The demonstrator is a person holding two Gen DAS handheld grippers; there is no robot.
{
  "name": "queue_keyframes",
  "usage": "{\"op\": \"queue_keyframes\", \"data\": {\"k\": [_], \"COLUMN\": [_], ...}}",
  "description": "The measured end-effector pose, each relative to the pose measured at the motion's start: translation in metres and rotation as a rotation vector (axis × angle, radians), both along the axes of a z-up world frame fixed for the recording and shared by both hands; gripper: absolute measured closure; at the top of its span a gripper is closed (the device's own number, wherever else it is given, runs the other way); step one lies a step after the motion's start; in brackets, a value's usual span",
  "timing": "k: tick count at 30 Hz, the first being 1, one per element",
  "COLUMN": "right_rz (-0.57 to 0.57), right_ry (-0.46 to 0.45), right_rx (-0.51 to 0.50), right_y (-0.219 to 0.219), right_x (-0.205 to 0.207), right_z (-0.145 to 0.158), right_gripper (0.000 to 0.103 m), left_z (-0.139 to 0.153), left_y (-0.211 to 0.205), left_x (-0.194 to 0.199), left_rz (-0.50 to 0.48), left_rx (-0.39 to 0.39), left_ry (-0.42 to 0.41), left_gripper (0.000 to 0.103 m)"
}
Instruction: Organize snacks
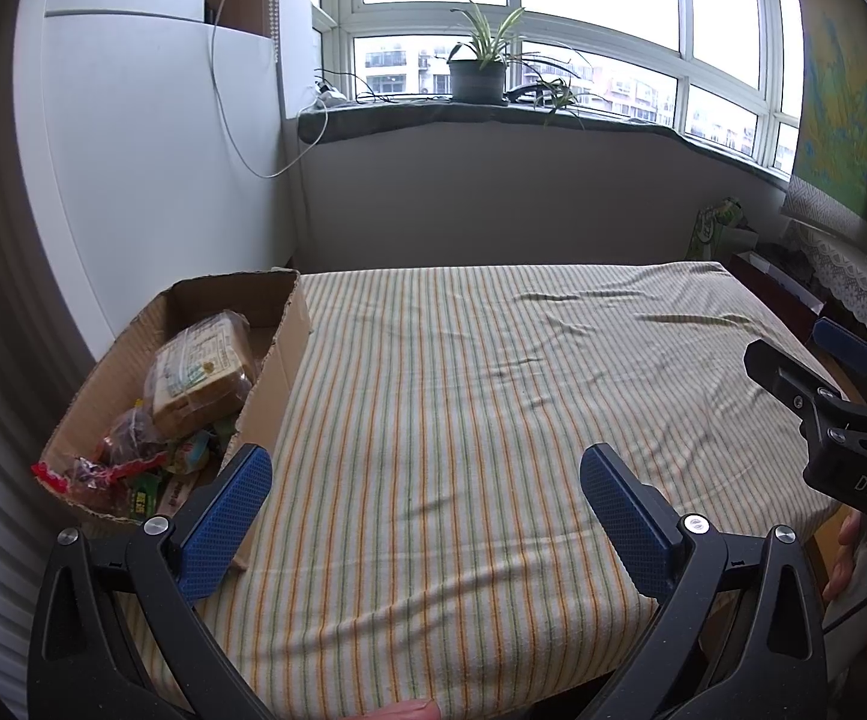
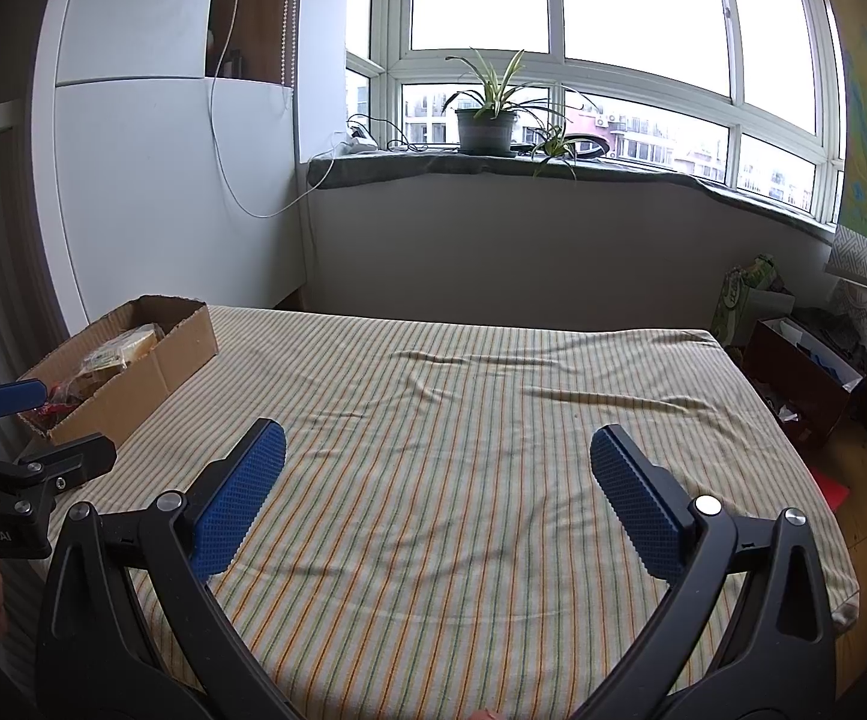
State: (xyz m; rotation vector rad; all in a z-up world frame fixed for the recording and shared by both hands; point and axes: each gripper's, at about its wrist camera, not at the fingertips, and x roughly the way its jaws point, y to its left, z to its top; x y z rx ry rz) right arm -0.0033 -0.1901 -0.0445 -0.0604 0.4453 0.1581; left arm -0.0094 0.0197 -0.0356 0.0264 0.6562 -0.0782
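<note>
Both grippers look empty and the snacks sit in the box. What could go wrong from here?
1. The cardboard box sits at the table's left edge on a loose, wrinkled striped cloth; a nudge from the left hand-held gripper might push it off.
2. The bread bag lies on top of the smaller packets; it could tip out if the box tilts.
3. The open right hand-held gripper could snag the cloth.

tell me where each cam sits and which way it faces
Left wrist: on the left hand-held gripper, facing the window across the striped tablecloth; cardboard box of snacks close left, right hand-held gripper at right edge.
Right wrist: on the right hand-held gripper, same heading, further right; the left one enters at left.
Shared: box, tablecloth, potted plant; both open.
</note>
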Motion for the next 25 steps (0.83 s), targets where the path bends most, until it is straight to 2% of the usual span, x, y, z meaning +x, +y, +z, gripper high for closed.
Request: {"op": "queue_keyframes", "data": {"k": [17,21,25], "right_rz": [0.000,0.000,-0.001], "right_ry": [0.006,0.008,0.007], "right_rx": [0.000,0.000,0.000], "right_y": [-0.0007,-0.0004,-0.0003], "right_x": [-0.0009,-0.0021,-0.0010], "right_z": [-0.0036,-0.0058,-0.0047], "right_gripper": [0.000,0.000,0.000], "left_z": [-0.0027,-0.0027,-0.0033], "left_y": [-0.0021,-0.0024,-0.0004], "left_x": [-0.0010,-0.0047,-0.0039], "left_rz": [-0.012,0.031,0.036], "left_rx": [-0.022,0.013,0.002], "left_ry": [0.008,-0.015,-0.009], "left_gripper": [0.001,0.001,0.001]}}
